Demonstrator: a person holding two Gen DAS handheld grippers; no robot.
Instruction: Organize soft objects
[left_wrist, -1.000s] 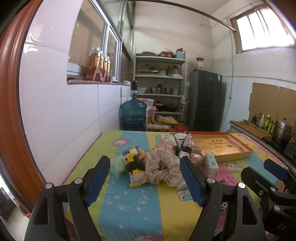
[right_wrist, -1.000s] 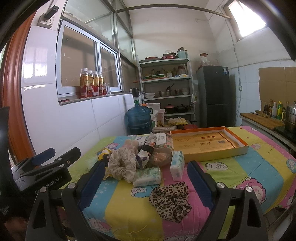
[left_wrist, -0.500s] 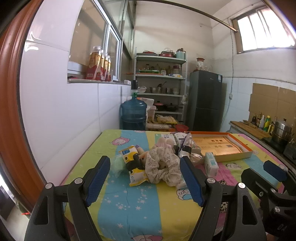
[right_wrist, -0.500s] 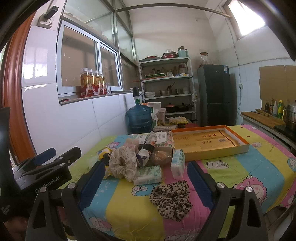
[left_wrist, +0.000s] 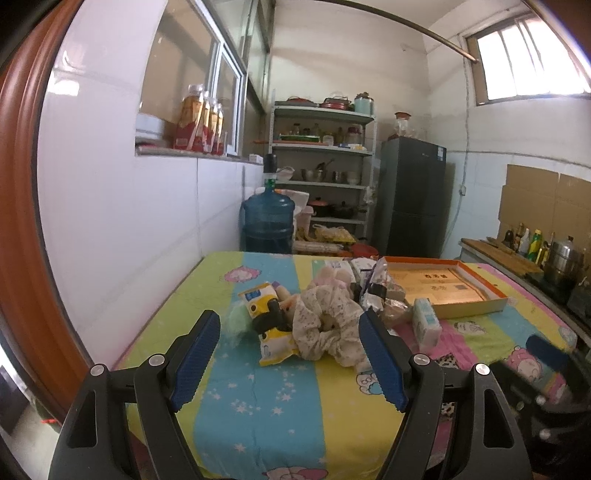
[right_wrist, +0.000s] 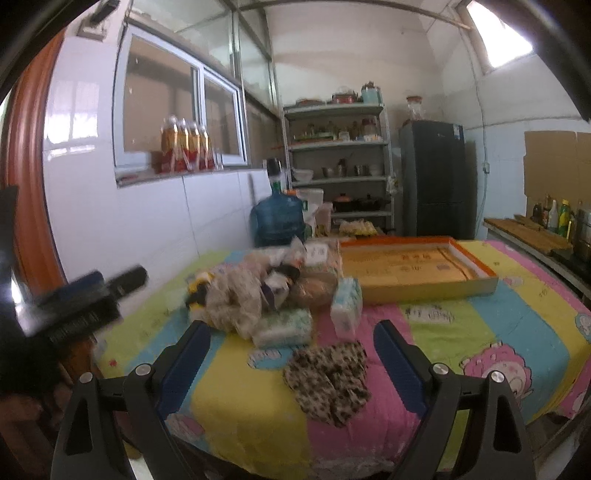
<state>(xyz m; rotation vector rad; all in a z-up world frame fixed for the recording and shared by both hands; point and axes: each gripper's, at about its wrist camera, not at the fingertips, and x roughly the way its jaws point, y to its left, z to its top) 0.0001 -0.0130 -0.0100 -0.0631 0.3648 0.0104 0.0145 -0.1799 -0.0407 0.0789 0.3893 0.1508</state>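
A pile of soft things lies mid-table: a cream floral scrunchie (left_wrist: 325, 325) (right_wrist: 236, 299), a yellow snack packet (left_wrist: 269, 317), tissue packs (right_wrist: 284, 326) (right_wrist: 345, 302) (left_wrist: 426, 323) and wrapped packets. A leopard-print scrunchie (right_wrist: 328, 376) lies apart, nearer the front edge. My left gripper (left_wrist: 290, 362) is open and empty, just short of the cream scrunchie. My right gripper (right_wrist: 288, 365) is open and empty, its fingers either side of the leopard scrunchie and short of it. An orange-rimmed box tray (right_wrist: 476, 286) (left_wrist: 480, 304) sits at the back right.
The table has a striped cartoon cloth (left_wrist: 258, 398). A white tiled wall (left_wrist: 129, 240) runs along its left side. A blue water jug (left_wrist: 267, 225), shelves (left_wrist: 325, 166) and a fridge (left_wrist: 412, 195) stand behind. A counter with bottles (left_wrist: 524, 243) is at the right.
Both grippers have moved forward toward the table and the pile looks nearer. The right view is now blurred from motion. Nothing was grasped.
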